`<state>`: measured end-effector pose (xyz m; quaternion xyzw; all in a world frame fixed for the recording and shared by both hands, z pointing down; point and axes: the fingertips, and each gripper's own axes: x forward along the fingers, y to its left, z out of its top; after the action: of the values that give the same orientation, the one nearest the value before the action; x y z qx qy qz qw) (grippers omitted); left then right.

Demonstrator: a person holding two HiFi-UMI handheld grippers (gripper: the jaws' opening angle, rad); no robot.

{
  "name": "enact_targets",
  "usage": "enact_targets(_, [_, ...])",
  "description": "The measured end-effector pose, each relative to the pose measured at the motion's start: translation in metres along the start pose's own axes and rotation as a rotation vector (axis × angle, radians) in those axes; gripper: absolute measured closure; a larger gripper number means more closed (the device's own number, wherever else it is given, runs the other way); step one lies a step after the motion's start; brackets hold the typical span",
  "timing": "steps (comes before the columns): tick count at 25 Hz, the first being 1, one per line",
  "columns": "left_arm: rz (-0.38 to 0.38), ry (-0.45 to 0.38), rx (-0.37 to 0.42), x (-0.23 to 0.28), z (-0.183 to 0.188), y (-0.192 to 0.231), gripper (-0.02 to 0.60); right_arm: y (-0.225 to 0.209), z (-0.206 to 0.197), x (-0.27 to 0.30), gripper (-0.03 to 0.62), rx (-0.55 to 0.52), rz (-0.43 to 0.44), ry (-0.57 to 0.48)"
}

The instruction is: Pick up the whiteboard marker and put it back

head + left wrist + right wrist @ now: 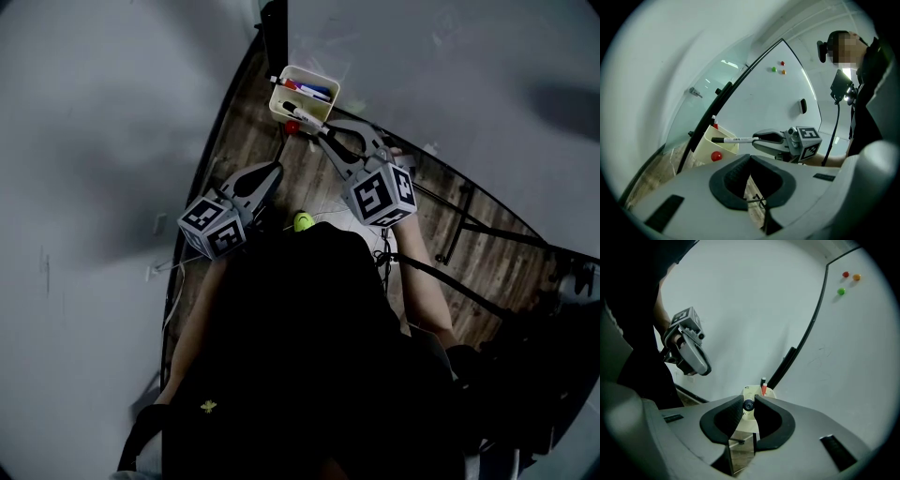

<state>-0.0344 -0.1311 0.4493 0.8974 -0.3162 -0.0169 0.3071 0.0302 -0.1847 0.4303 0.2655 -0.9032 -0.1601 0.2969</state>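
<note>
the white-barrelled whiteboard marker with a black cap [733, 139] is off the ground, lying nearly level in the right gripper [757, 139], whose jaws are pressed onto its rear end; in the right gripper view it shows end-on as a dark round tip pinched between the pads. its capped end reaches over the cream plastic holder box [724, 147], which keeps other markers with red and blue caps [309, 89]. a small red round magnet [716, 156] sits on the box's outer face. the left gripper [277, 169] hangs near the box, lower in the head view, apart from the marker, its jaw tips together with nothing between them.

the box stands at the foot of a large white whiteboard with a thin dark frame [862, 357], which meets a plain pale wall [740, 310]. red [845, 274], orange [856, 277] and green [841, 291] dot magnets cling high on the board, and a small black oblong [802, 106] sits lower down. below lies a wood-look plank floor [309, 178], crossed by thin dark cables.
</note>
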Motion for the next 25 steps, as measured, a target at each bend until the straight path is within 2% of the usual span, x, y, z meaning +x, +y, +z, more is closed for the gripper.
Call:
enact_targets(10, [0.000,0.016,0.025,0.007,-0.004,-0.005,0.562,-0.008,0.027,-0.021,0.510,-0.009,-0.030,-0.043])
enact_targets(25, [-0.011,-0.024,0.028,0.019,0.000,-0.011,0.563,-0.008,0.048,-0.047,0.510,-0.024,-0.065,-0.081])
